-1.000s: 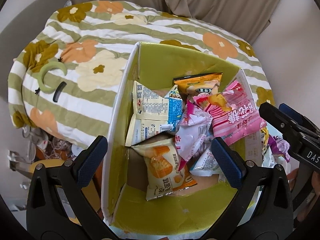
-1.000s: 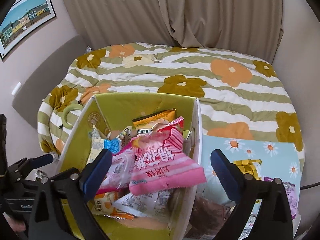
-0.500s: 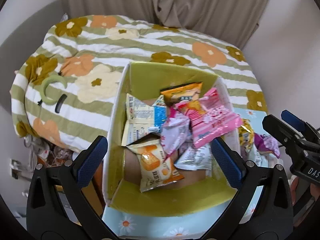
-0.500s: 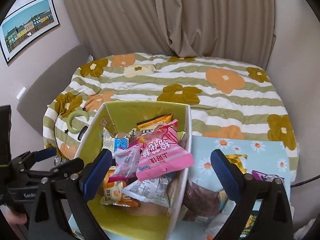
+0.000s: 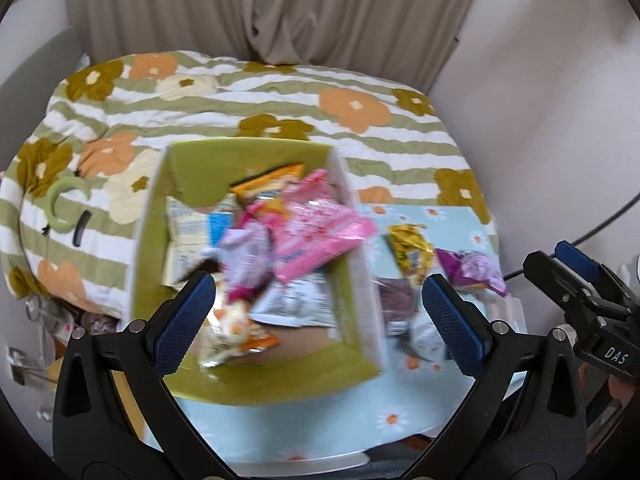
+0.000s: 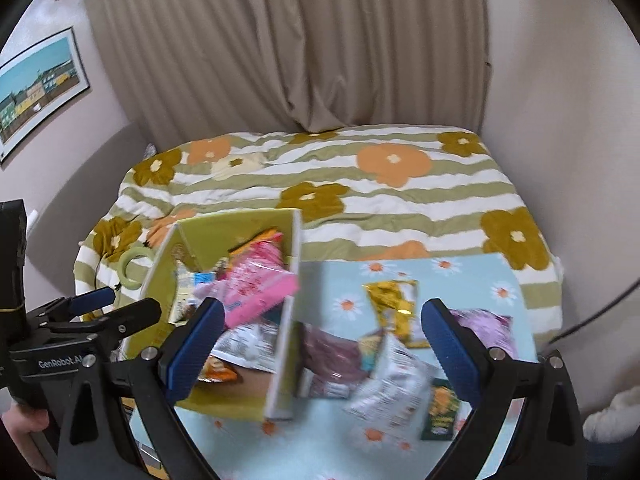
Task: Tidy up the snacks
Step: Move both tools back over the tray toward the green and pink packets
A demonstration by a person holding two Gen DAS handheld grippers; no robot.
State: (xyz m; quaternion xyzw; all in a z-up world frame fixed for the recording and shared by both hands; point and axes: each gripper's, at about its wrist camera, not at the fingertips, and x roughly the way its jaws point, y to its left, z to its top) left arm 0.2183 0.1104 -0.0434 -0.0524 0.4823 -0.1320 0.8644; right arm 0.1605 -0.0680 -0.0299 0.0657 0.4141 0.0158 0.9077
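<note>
A green-lined cardboard box [image 5: 256, 376] [image 6: 286, 344] stands on a blue daisy-print table [image 5: 304, 428] [image 6: 320, 452]. It holds several snack packets, with a pink one [image 5: 316, 224] [image 6: 256, 284] on top. More packets lie on the table to the box's right: a gold one [image 5: 410, 244] [image 6: 394, 308], a purple one [image 5: 470, 272] [image 6: 486, 324], a white one [image 6: 390, 388] and a dark green one [image 6: 440, 412]. My left gripper [image 5: 318, 324] is open and empty above the box's near side. My right gripper [image 6: 318, 344] is open and empty above the box's right wall.
A bed with a striped, flowered quilt [image 5: 248, 92] [image 6: 340, 184] lies behind the table. A green ring [image 5: 64, 208] [image 6: 132, 268] lies on the quilt at the left. Curtains [image 6: 288, 48] hang behind. A cable [image 5: 608, 220] runs down the right wall.
Both grippers have pulled back and up from the box. More of the table and the loose packets to the right of the box have come into view. Both stay open.
</note>
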